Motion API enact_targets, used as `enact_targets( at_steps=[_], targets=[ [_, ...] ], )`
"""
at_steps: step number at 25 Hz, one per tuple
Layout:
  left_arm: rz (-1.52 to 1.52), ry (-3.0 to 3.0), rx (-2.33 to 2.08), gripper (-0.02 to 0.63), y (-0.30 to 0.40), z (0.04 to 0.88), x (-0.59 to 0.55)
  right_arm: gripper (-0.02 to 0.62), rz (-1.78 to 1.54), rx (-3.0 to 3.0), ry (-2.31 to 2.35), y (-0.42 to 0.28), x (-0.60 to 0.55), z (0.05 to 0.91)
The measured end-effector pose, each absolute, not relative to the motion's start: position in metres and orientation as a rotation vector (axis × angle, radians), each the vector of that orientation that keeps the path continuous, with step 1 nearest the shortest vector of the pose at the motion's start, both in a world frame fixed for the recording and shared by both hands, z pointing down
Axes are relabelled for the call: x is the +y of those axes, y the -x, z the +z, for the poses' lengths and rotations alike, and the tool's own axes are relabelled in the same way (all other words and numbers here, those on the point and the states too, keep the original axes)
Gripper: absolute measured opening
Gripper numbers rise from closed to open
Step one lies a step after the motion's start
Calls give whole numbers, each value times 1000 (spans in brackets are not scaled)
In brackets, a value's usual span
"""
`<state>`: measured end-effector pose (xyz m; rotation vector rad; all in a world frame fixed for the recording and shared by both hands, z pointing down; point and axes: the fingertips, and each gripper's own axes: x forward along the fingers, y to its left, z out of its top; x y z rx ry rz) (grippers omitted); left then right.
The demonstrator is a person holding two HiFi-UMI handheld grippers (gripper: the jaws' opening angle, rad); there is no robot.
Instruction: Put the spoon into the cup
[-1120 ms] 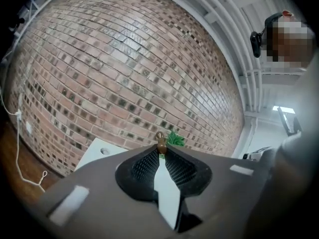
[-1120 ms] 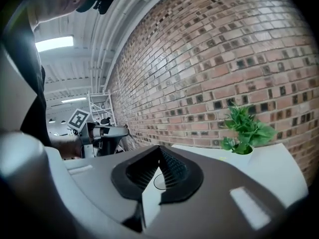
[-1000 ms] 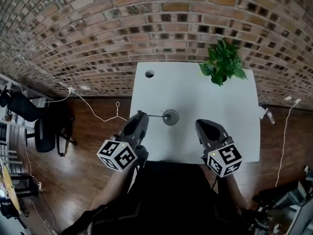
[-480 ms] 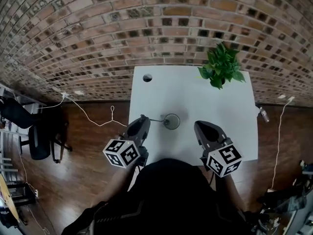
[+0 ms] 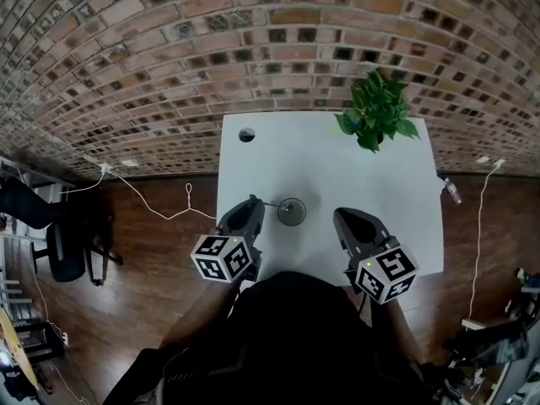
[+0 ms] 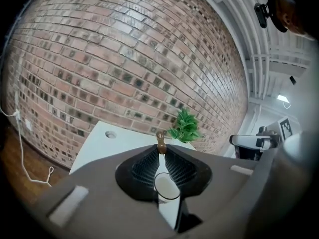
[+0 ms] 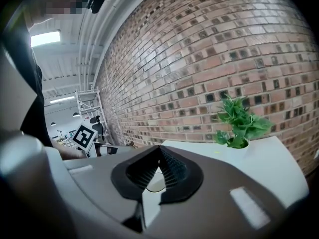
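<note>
On the white rectangular desk (image 5: pixel 380 192) stands a small clear glass cup (image 5: pixel 292 212) with a round dark rim, near the front edge and between the two tongs. The left tongs (image 5: pixel 255 202) are almost together and clamped on a thin spoon with a brown end (image 5: pixel 268 202). In the left gripper view the brown end (image 6: pixel 161 142) sits pinched right at the tips of the left tongs (image 6: pixel 161 147), and the rim of the cup (image 6: pixel 167 185) shows through the gap lower down.

From the head view the spoon lies nearly level, and its far end reaches the left side of the cup's rim. If it is already inside the cup, I cannot tell.

The right tongs (image 5: pixel 340 216) hover just to the right of the cup and do not touch it. In the right gripper view the tips of the right tongs (image 7: pixel 159 151) meet and no thing is between them. Part of the cup's rim (image 7: pixel 152 180) shows through the gap below.

A green leafy plant (image 5: pixel 373 118) stands at the far right corner of the desk, well apart from the cup, and a round hole (image 5: pixel 246 134) is at the far left corner. Behind the desk is a red-brown brick wall (image 5: pixel 169 49).
</note>
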<state>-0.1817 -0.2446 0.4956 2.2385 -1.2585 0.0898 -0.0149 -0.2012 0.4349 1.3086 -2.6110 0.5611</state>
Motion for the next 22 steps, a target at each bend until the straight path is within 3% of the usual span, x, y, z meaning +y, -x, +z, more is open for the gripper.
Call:
enact_targets(
  at_steps=[22],
  targets=[
    [236, -2255, -1252, 32, 166, 538, -249, 6, 592, -2579, -1290, 28, -235, 471]
  ],
)
